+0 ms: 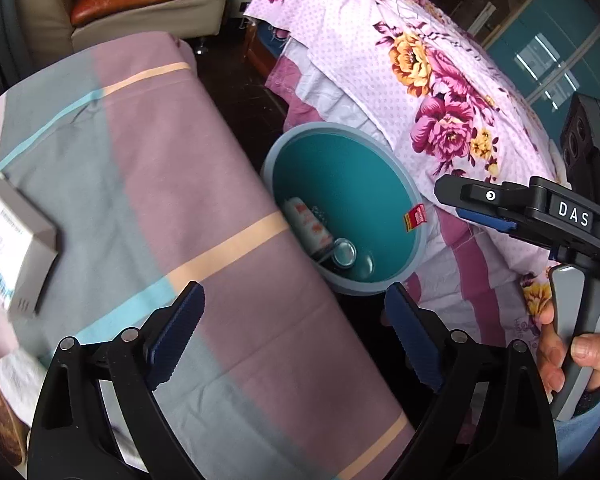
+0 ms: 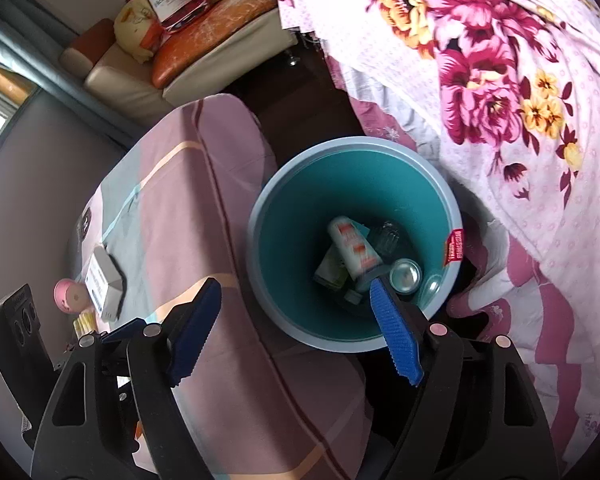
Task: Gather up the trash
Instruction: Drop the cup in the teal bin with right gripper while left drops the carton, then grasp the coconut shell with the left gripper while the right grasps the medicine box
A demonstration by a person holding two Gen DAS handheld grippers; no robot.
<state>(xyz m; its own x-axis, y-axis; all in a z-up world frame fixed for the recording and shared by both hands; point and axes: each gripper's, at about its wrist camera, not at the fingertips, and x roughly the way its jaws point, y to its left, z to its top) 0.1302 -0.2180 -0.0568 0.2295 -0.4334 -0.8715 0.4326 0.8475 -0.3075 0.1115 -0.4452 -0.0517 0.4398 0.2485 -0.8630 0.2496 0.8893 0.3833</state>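
A teal bin with a grey-blue rim stands on the floor between the table and the bed. In it lie a white tube with orange print, a metal can, a clear cup and a pale green carton. My right gripper hangs over the bin's near rim, open and holding nothing. My left gripper is open and empty above the table edge, with the bin just beyond it. A white box lies on the cloth at the left. The right gripper shows at the right of the left wrist view.
The table wears a pink, grey and peach striped cloth. A bed with a floral quilt crowds the bin's right side. A pink round object sits near the white box. A sofa stands behind. Dark floor runs between table and bed.
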